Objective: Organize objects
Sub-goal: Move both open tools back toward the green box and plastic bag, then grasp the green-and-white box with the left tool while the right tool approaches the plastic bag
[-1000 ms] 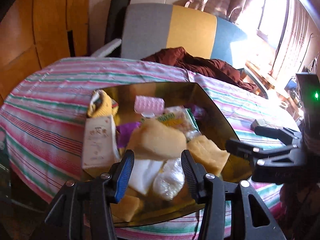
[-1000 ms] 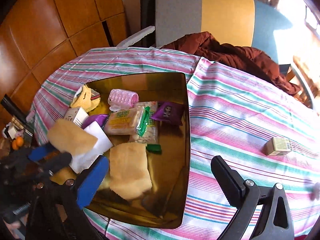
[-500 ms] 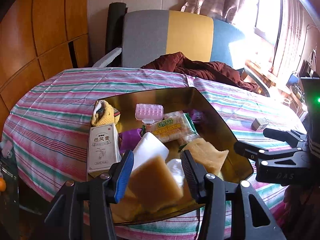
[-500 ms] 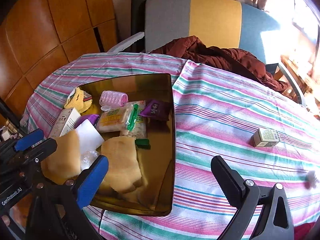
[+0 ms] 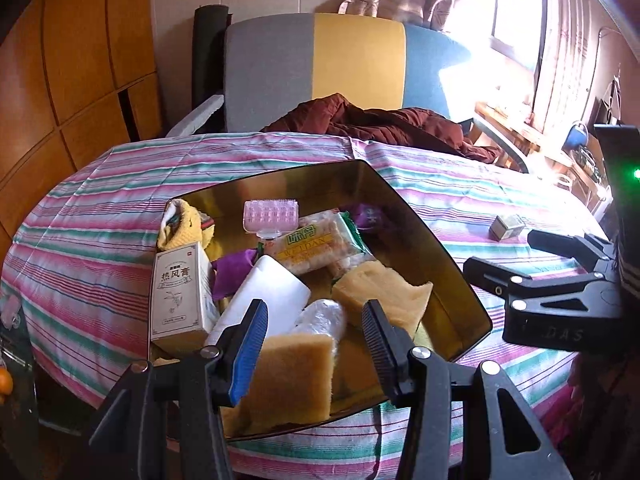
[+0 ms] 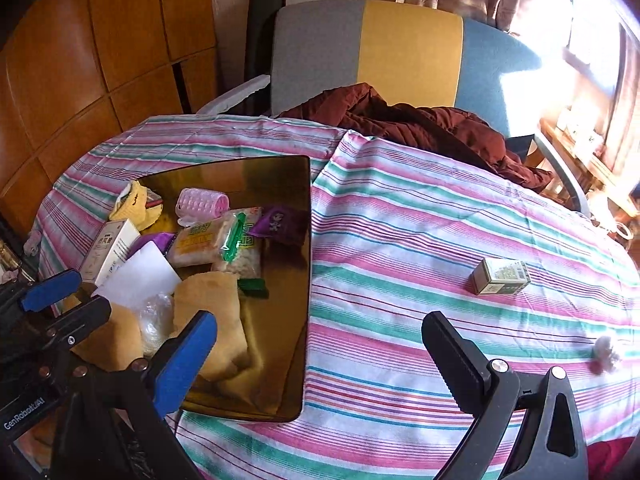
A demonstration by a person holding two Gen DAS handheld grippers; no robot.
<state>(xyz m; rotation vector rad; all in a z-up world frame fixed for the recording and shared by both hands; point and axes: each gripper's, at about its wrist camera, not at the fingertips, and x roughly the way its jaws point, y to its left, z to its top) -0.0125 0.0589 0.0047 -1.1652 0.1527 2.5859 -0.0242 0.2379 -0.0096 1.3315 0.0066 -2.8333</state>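
Note:
A shiny gold tray (image 5: 448, 264) (image 6: 304, 264) on the striped tablecloth holds several items: a white carton (image 5: 180, 292), a pink hair roller (image 5: 272, 216), a biscuit pack (image 5: 316, 246), purple sachets and yellow sponges. My left gripper (image 5: 316, 320) is open over the tray's near end, with a yellow sponge (image 5: 296, 376) lying loose between its fingers in the tray. My right gripper (image 6: 320, 344) is wide open and empty over the tablecloth by the tray's right rim. A small green box (image 6: 500, 276) (image 5: 506, 227) lies on the cloth to the right.
A multicoloured chair (image 6: 400, 52) with a maroon garment (image 6: 408, 124) stands behind the round table. A small white wad (image 6: 606, 350) lies near the right table edge. Wooden panels line the left wall.
The left gripper carried the yellow sponge down from above the tray's middle to its near end and pulled back. The sponge now rests in the tray. The right gripper drew back slightly.

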